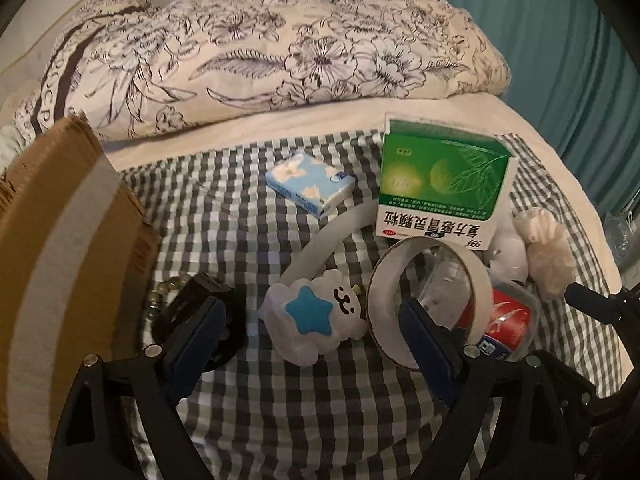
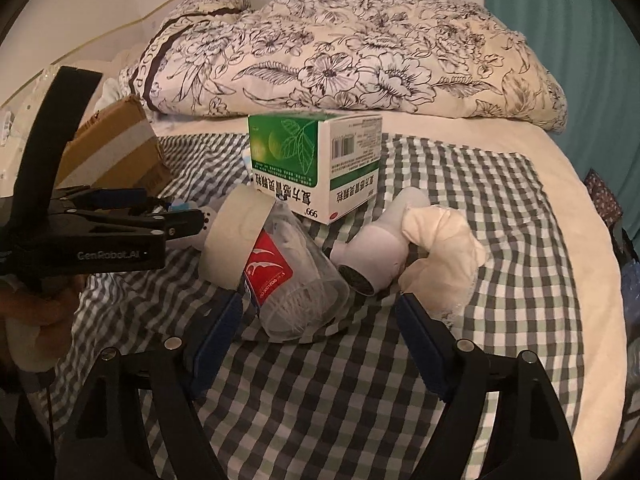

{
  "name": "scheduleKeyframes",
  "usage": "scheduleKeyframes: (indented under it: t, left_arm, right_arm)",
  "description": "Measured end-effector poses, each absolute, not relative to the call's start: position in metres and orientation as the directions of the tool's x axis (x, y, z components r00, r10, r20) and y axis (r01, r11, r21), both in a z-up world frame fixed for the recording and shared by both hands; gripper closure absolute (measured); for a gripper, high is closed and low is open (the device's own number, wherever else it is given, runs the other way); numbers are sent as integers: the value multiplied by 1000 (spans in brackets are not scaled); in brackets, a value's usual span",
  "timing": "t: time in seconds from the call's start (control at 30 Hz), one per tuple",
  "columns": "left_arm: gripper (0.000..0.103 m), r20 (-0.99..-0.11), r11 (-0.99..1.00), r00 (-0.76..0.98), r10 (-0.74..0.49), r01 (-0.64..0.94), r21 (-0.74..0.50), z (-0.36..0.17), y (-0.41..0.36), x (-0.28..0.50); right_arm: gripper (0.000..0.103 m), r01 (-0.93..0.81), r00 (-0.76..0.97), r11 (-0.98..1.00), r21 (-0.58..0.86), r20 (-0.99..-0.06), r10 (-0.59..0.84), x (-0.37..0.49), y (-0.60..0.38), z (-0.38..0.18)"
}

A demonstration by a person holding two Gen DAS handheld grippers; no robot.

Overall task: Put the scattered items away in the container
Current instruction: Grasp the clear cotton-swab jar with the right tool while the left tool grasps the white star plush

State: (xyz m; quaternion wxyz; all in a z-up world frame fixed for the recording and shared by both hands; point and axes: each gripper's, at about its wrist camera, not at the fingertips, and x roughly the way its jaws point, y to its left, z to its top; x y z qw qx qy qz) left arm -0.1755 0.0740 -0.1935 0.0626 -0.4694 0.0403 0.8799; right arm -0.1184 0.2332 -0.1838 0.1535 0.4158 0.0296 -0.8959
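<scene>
A white plush toy with a blue star (image 1: pixel 316 320) lies on the checked cloth (image 1: pixel 280 400). My left gripper (image 1: pixel 314 312) is open, a finger on either side of the toy, neither pad touching it. A roll of tape (image 1: pixel 432 304) sits by its right finger. My right gripper (image 2: pixel 320 304) is open around the base of a clear bottle with a red label (image 2: pixel 296 280); the right pad stands apart from it. The cardboard box (image 1: pixel 60 240) stands at the left. A green medicine box (image 2: pixel 316 168) stands behind the bottle.
A blue tissue pack (image 1: pixel 310 184), a bead bracelet (image 1: pixel 160 300) and a black object (image 1: pixel 200 320) lie near the box. A white hair dryer (image 2: pixel 380 244) and cream cloth (image 2: pixel 440 256) lie right of the bottle. A floral duvet (image 2: pixel 360 56) is heaped behind. A teal curtain (image 1: pixel 560 60) hangs at right.
</scene>
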Motion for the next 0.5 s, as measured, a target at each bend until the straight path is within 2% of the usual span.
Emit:
scheduleKeyframes:
  t: [0.07, 0.2, 0.5]
  left_arm:
    - [12, -837, -989, -544, 57, -143, 25, -199, 75, -179]
    - [23, -848, -993, -528, 31, -114, 35, -210, 71, -187]
    - [23, -873, -995, -485, 59, -98, -12, -237, 67, -200]
  right_arm:
    - [24, 303, -602, -950, 76, -757, -253, -122, 234, -188]
    - [24, 311, -594, -947, 76, -763, -256, -128, 234, -194]
    - [24, 344, -588, -938, 49, -767, -256, -137, 224, -200]
